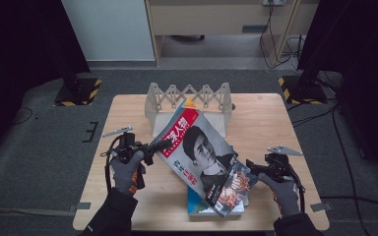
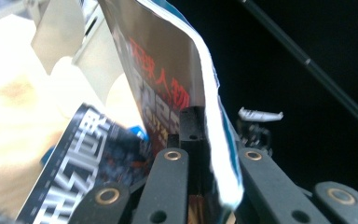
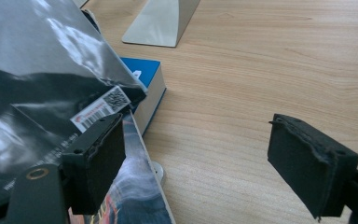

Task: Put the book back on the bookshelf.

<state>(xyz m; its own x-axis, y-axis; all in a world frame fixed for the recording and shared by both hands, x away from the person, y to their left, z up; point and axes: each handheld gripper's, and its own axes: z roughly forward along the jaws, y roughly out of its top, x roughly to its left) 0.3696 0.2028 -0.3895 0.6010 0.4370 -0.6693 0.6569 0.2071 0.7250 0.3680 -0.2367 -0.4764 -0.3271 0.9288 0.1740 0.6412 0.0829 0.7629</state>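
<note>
Glossy red-and-black magazine [image 1: 197,147] is pinched at its left edge by the left gripper [image 1: 163,144], fingers clamped together on the pages; it hangs tilted above the counter [image 1: 266,123], top corner leaning toward the accordion-style file rack [image 1: 189,101] at the back. Right gripper [image 1: 252,164] sits just beside the lower right corner, fingers [image 3: 98,158] apart, nothing between them.

Risks, judged from here:
- The grip is on one thin edge only, so the floppy pages could sag, bend or slide out of the clamp.
- The lower corner rests on or brushes the second magazine [image 1: 231,189]; dragging could shove that one, or the blue book [image 3: 147,86] under it.
- The top corner may snag a rack divider instead of entering a slot, and could nudge the light rack.
- The right gripper's left finger is close to the cover and could crease it.

Counts: magazines 2 (one lifted, one lying flat), blue book 1, file rack 1, grippers 2, gloved hands 2.
</note>
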